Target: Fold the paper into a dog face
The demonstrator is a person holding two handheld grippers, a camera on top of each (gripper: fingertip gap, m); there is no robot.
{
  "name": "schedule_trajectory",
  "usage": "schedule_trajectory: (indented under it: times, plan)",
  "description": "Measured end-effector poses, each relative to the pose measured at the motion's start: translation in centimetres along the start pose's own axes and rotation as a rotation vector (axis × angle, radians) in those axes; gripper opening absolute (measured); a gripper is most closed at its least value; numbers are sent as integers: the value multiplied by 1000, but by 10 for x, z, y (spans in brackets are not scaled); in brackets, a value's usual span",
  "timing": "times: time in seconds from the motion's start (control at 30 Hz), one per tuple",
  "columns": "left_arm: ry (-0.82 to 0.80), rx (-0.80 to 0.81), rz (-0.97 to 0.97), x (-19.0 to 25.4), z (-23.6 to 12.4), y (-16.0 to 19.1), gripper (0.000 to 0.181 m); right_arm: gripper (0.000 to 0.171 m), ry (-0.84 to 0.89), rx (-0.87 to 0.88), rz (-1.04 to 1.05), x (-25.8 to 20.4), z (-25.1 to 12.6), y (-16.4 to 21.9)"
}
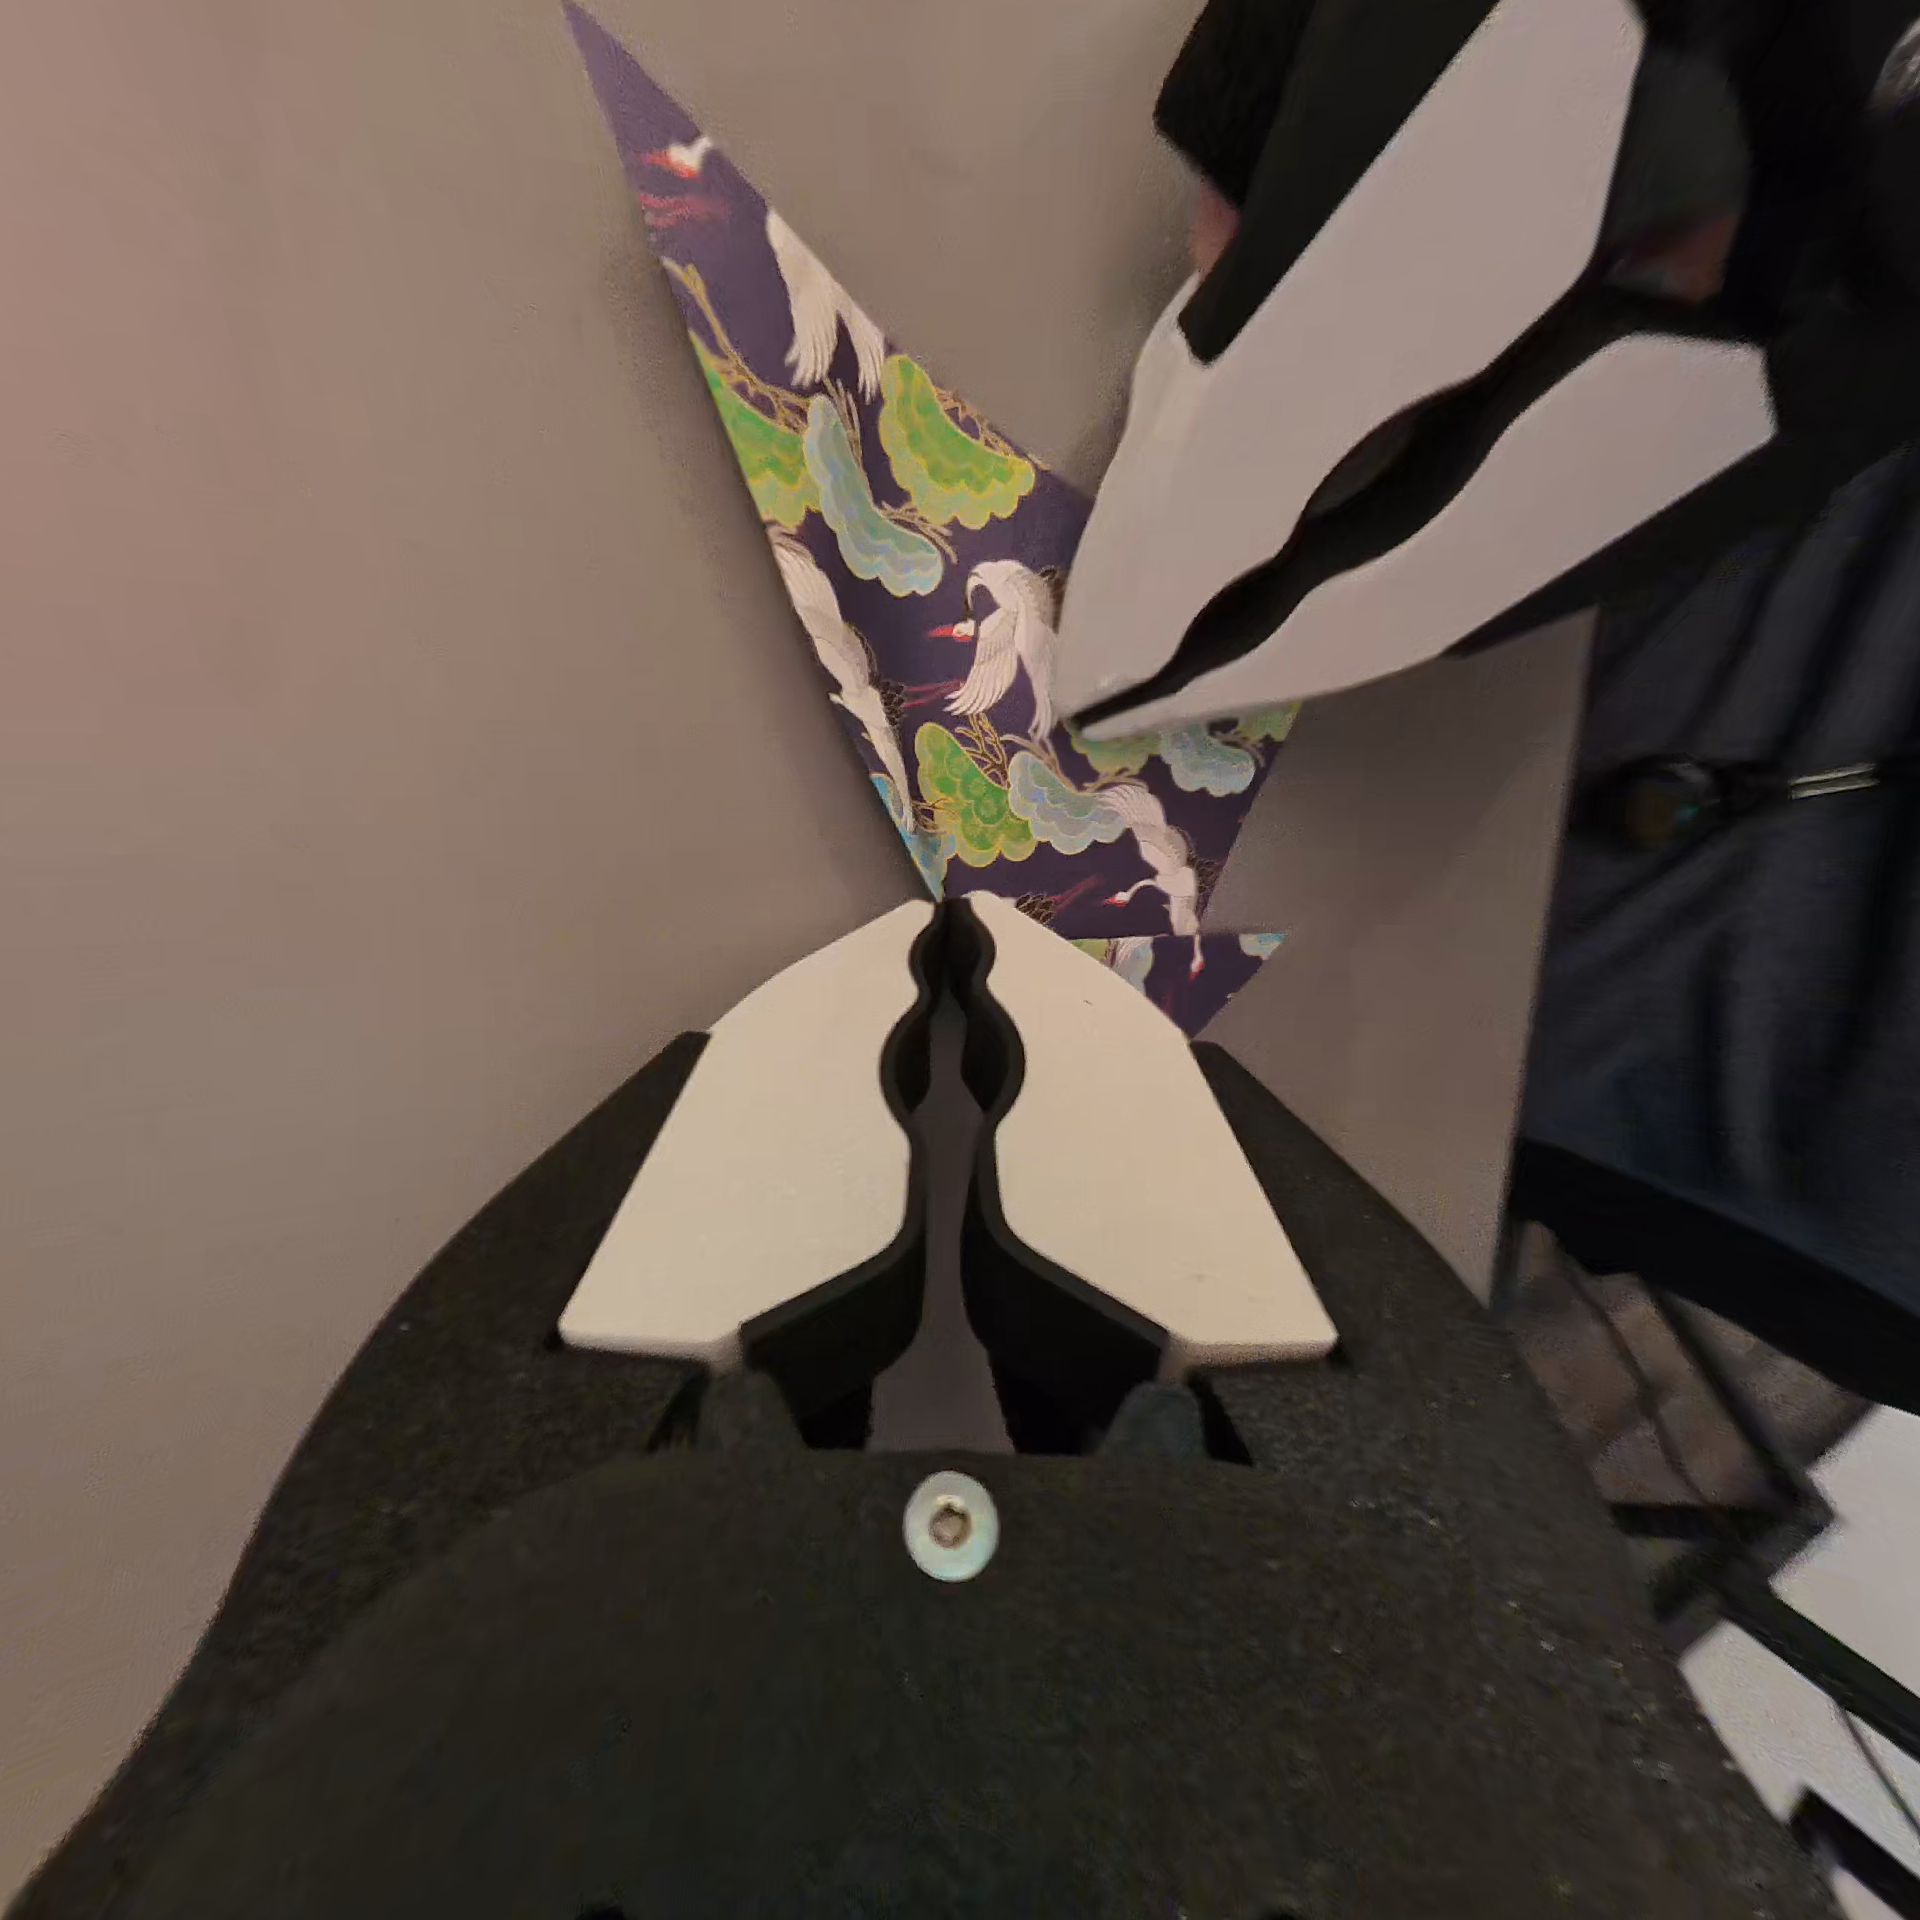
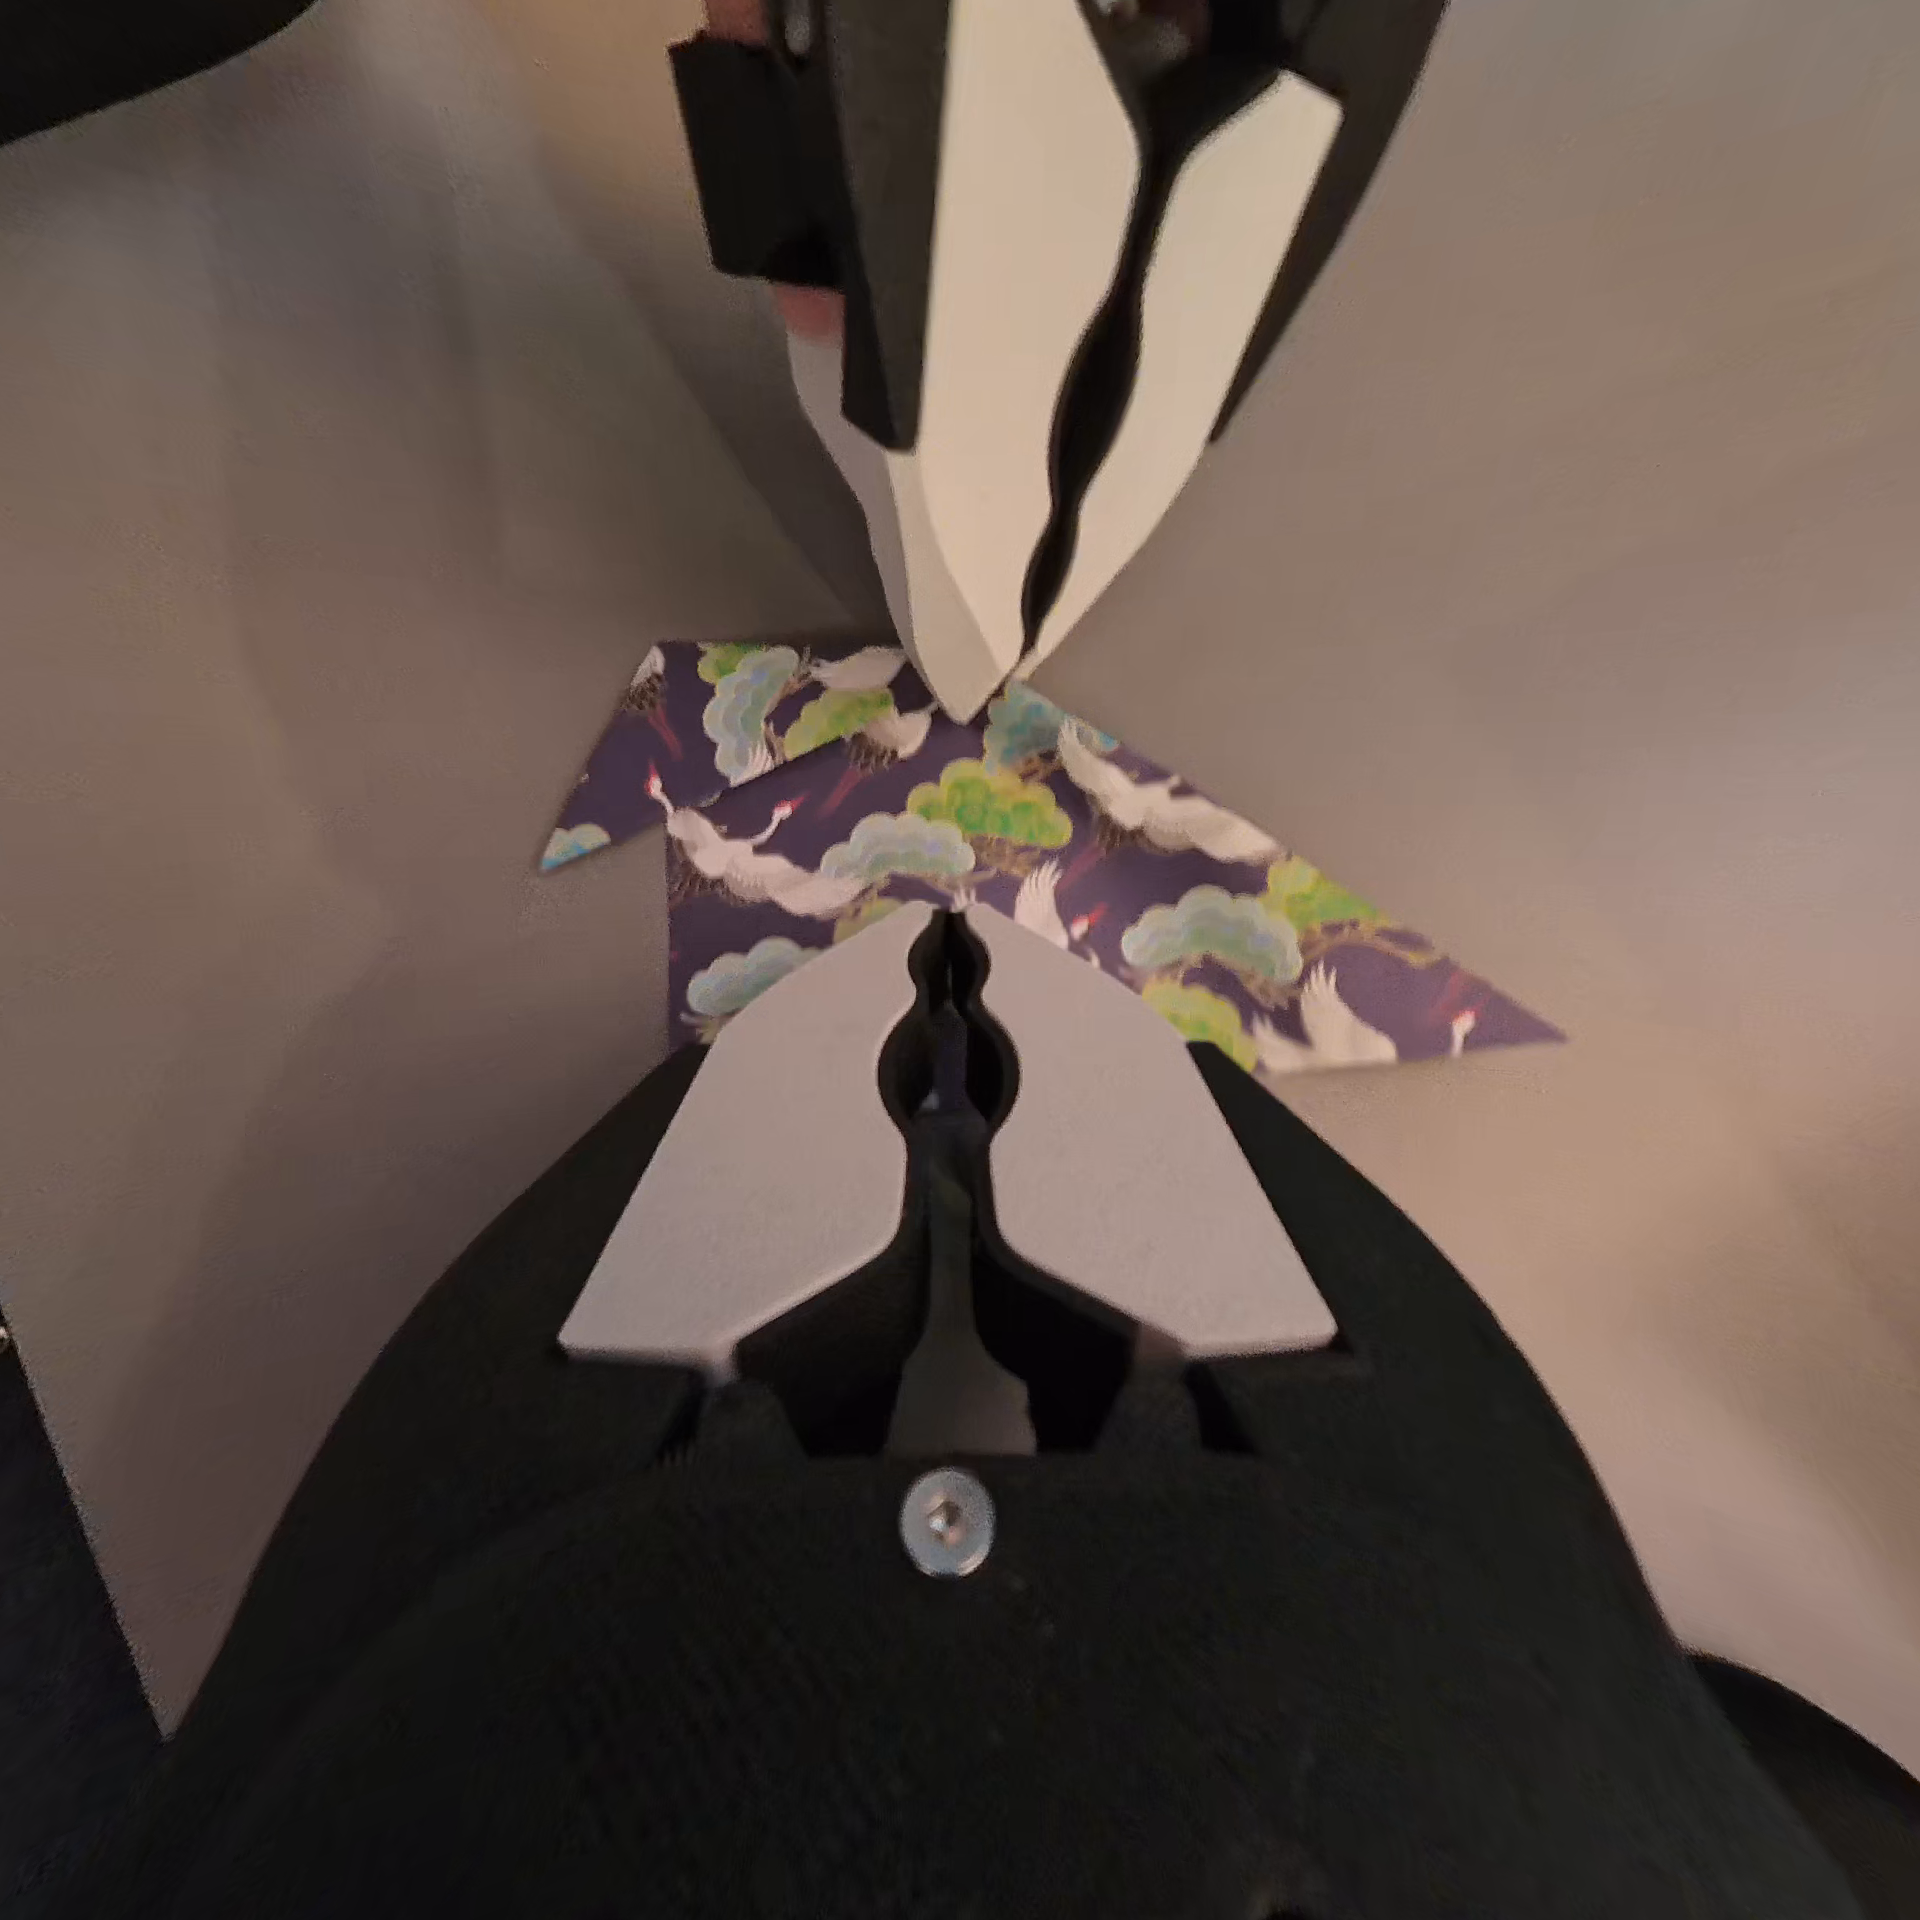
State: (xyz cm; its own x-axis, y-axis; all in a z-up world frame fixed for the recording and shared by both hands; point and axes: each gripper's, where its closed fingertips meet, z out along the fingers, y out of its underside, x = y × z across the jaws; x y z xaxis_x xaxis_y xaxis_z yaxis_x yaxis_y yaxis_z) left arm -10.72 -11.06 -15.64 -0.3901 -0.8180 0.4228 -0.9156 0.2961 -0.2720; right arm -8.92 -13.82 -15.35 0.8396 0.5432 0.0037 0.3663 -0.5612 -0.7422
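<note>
The paper [image 1: 935,468] is purple, printed with white cranes and green and blue pines. It lies folded flat on the grey table. In the right wrist view the paper [image 2: 935,821] has a short folded flap at its left and a long point reaching right. My left gripper [image 1: 951,920] is shut, with its tips at the paper's near edge. It enters the right wrist view from the top [image 2: 982,707]. My right gripper [image 2: 951,914] is shut, with its tips down on the middle of the paper. It shows at upper right in the left wrist view [image 1: 1086,717].
The grey table [image 1: 364,727] ends at an edge on the right [image 1: 1548,935], with dark fabric and a dark frame beyond it. In the right wrist view the table edge [image 2: 83,1247] runs down the lower left. The left gripper's tips are roughly 4 cm from the right gripper's.
</note>
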Motion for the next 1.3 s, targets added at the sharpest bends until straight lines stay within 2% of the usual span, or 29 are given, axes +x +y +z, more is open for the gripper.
schedule_trajectory:
  times: [0.17,0.37,0.47,0.57,0.7,0.93,1.13,1.27,1.3]
  plan:
    - [-8,28,-13,-5,-4,4,0,17,89,-43,46,12,-1,3]
    - [-48,30,31,-6,-4,4,0,18,103,-56,59,12,-3,5]
    - [-97,40,79,-9,-5,4,0,26,89,-74,7,20,-14,6]
    - [-143,61,150,-11,-7,6,0,34,113,66,-82,51,-42,-14]
    - [-189,78,262,-13,-8,7,0,40,-97,210,-153,64,-57,-40]
    - [-198,136,304,-16,-9,7,0,48,-260,61,-86,81,-21,-42]
    - [-235,164,338,-21,-13,12,0,53,-489,11,119,82,-10,-42]
    - [-233,204,335,-22,-15,14,0,48,-574,43,193,77,-2,-42]
    - [-234,214,334,-23,-16,15,0,42,-574,40,186,76,1,-40]
